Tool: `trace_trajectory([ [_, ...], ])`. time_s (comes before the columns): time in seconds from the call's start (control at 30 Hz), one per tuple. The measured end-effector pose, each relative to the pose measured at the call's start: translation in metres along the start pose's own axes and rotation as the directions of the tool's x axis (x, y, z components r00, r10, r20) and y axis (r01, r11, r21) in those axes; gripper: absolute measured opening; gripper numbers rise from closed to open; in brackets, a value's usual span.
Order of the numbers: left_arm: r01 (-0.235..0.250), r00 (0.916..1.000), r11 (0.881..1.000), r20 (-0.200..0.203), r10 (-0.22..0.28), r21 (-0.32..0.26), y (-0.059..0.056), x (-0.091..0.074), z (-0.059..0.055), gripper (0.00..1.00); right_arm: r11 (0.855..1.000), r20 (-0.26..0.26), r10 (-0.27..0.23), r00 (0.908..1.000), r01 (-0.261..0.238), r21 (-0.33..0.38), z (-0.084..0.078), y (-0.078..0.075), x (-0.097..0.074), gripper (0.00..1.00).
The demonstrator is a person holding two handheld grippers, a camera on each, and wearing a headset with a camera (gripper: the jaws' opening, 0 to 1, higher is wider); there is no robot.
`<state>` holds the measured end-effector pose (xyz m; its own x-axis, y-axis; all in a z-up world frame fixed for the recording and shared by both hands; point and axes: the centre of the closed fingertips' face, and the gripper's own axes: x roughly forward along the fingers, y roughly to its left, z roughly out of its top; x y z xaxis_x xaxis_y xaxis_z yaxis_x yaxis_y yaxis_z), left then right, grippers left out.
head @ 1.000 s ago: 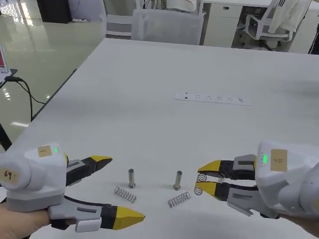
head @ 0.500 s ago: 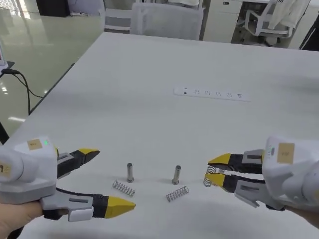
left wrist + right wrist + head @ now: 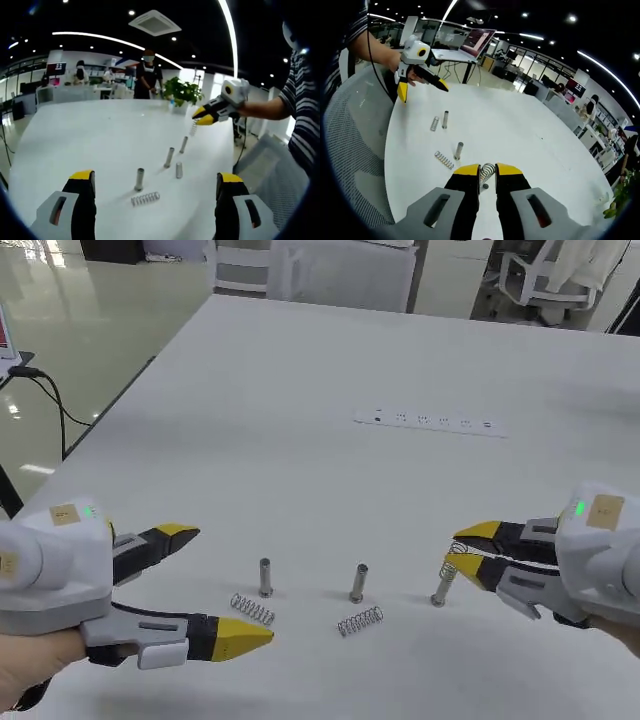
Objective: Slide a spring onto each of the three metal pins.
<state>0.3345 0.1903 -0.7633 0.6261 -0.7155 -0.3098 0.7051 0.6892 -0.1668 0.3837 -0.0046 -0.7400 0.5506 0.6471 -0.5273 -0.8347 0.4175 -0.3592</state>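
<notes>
White counter (image 3: 300,440): the right gripper (image 3: 468,548), jaws nipped narrow on a spring (image 3: 457,558), holds it just above the right pin (image 3: 439,587), coil axis roughly in line with it; the left gripper (image 3: 210,585) hangs wide open by the left pin (image 3: 265,577), farther off

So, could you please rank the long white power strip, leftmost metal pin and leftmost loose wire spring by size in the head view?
Largest: white power strip.
Then leftmost metal pin and leftmost loose spring: too alike to rank.
</notes>
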Motion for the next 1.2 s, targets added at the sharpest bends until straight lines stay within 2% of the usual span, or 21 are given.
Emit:
trace_trajectory([
  [0.23, -0.005, 1.0000, 1.000, -0.002, 0.005, -0.003, 0.002, -0.002, -0.002, 0.98, 0.996, 0.001, -0.037, 0.9993, 0.037, 0.079, -0.009, -0.013, -0.001, 0.09],
  [0.47, -0.013, 0.9999, 1.000, -0.003, 0.013, -0.006, 0.005, -0.005, -0.004, 0.98, 0.992, -0.001, -0.044, 0.9990, 0.044, 0.115, -0.013, -0.015, -0.001, 0.09],
  [0.7, -0.015, 0.9998, 1.000, -0.013, 0.014, -0.003, 0.006, -0.007, -0.007, 0.98, 0.990, -0.002, -0.051, 0.9987, 0.051, 0.128, -0.014, -0.018, 0.003, 0.09],
  [1.2, -0.022, 0.9997, 1.000, -0.010, 0.022, -0.008, 0.007, -0.009, -0.005, 0.98, 0.991, -0.011, -0.037, 0.9992, 0.038, 0.124, -0.017, -0.014, 0.009, 0.09],
])
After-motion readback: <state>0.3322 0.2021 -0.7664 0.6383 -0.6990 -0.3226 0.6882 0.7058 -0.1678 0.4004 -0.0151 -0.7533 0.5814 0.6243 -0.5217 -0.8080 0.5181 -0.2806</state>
